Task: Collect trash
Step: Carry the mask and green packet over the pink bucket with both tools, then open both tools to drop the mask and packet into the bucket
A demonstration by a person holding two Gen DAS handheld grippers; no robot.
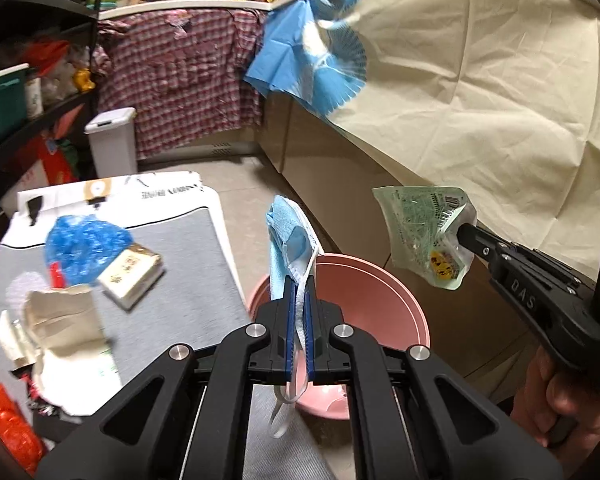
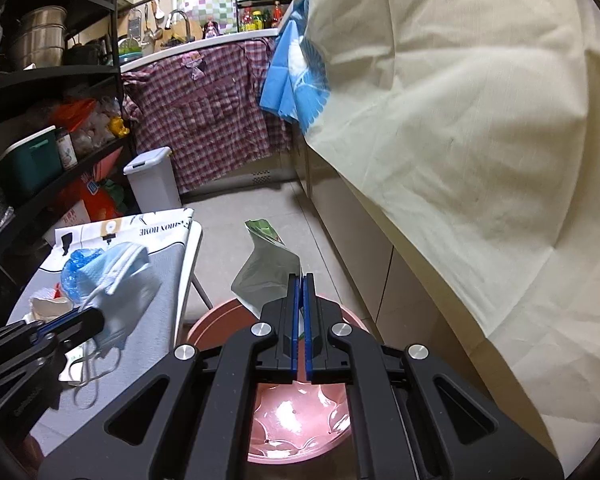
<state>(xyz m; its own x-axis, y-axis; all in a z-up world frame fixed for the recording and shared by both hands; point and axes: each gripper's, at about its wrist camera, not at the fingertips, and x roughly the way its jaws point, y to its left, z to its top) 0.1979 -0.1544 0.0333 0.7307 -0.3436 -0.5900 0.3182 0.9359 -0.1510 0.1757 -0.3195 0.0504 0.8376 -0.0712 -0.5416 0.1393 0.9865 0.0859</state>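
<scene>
My left gripper (image 1: 300, 286) is shut on a light blue face mask (image 1: 286, 236), which stands up above the fingers while its white ear loops dangle below. My right gripper (image 2: 301, 278) is shut on a crumpled snack wrapper (image 2: 266, 268), silvery inside; the left wrist view shows its green printed side (image 1: 424, 232) pinched at the right gripper (image 1: 462, 230). Both grippers hang over a pink plastic basin (image 1: 380, 300) on the floor; the right wrist view looks straight down into that basin (image 2: 296, 408). In that view the left gripper (image 2: 98, 320) holds the mask (image 2: 122, 280) at the left.
A small table with a grey mat (image 1: 180, 300) stands to the left, carrying a blue plastic bag (image 1: 84, 248), a small carton (image 1: 134, 276), torn paper (image 1: 68, 320) and red wrapping (image 1: 4, 412). A white lidded bin (image 1: 112, 140) stands further back. A cream cloth (image 1: 500, 100) drapes the counter on the right.
</scene>
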